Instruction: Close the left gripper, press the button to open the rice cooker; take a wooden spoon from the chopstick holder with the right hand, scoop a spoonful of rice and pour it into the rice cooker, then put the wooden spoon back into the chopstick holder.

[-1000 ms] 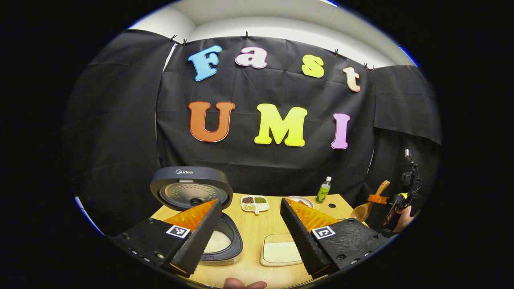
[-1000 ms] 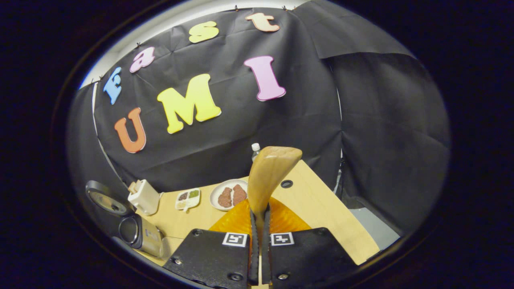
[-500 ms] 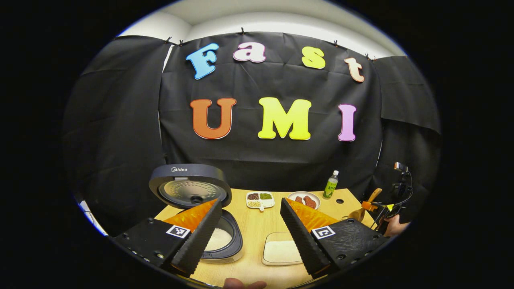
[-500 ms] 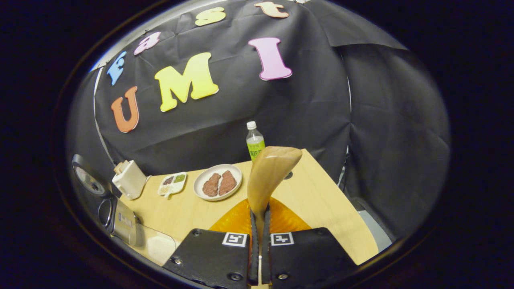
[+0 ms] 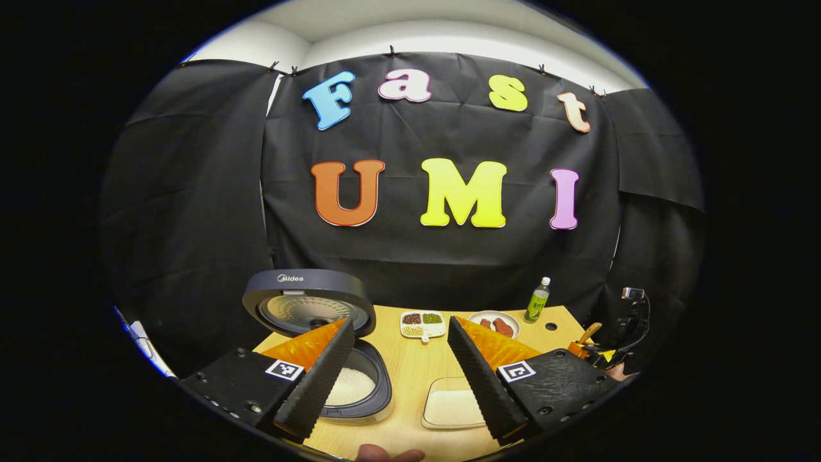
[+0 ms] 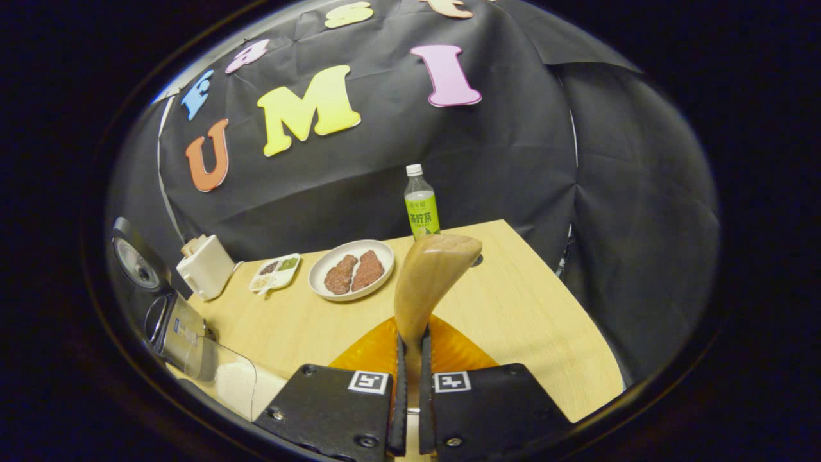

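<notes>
- The right tongs [image 6: 410,359] were clenched on the wooden spoon [image 6: 428,276], its bowl sticking up ahead of them.
- The left tongs [image 5: 397,372] hung released, with the open rice cooker [image 5: 321,346] behind their left finger.

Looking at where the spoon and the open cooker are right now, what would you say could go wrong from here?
The right gripper pinches the wooden spoon at the handle's very end, so it may pivot or slip while scooping. The rice container sits across the table from the rice cooker, so grains could spill onto the table in transit. The plate lies near the spoon's path.
</notes>
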A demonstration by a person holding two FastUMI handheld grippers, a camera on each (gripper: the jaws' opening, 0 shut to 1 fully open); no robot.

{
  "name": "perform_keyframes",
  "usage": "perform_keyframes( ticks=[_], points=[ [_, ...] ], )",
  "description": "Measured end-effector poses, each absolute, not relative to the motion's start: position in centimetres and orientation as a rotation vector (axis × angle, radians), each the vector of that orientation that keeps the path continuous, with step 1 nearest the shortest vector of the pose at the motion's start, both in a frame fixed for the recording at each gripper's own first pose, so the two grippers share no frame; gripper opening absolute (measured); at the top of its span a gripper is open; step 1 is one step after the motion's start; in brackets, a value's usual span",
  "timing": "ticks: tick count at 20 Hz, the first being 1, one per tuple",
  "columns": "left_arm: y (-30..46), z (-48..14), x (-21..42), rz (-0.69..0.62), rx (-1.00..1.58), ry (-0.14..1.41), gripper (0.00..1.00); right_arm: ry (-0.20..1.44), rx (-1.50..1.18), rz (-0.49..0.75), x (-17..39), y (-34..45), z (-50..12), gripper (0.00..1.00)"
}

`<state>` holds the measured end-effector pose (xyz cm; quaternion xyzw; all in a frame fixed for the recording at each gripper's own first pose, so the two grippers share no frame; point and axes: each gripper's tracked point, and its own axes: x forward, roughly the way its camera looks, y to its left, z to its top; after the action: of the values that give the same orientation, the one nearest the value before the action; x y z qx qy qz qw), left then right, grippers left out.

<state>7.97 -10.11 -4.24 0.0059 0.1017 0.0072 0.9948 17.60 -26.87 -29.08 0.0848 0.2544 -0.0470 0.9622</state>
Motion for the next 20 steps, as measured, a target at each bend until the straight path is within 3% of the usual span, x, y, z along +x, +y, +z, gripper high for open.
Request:
perform_keyframes(
  ticks=[7,8,11,12,20],
  points=[
    [-9.3,-1.9,8.8,0.032,0.001,0.137,0.94,0.471,0.155,-0.105,17.4,-27.3,-27.5,0.22],
    [-8.9,-1.6,9.0,0.036,0.005,0.125,0.95,0.462,0.154,-0.103,17.0,-27.3,-26.7,0.42],
    [-7.3,-0.5,9.5,0.059,0.009,0.101,0.94,0.428,0.154,-0.138,16.3,-28.3,-24.4,0.65],
    [-6.9,-0.1,9.6,0.066,0.003,0.091,0.95,0.415,0.148,-0.156,16.1,-28.8,-23.6,0.77],
    [-2.0,2.6,12.8,0.142,-0.035,0.041,0.94,0.288,0.092,-0.201,13.3,-29.2,-15.1,0.98]
  ],
)
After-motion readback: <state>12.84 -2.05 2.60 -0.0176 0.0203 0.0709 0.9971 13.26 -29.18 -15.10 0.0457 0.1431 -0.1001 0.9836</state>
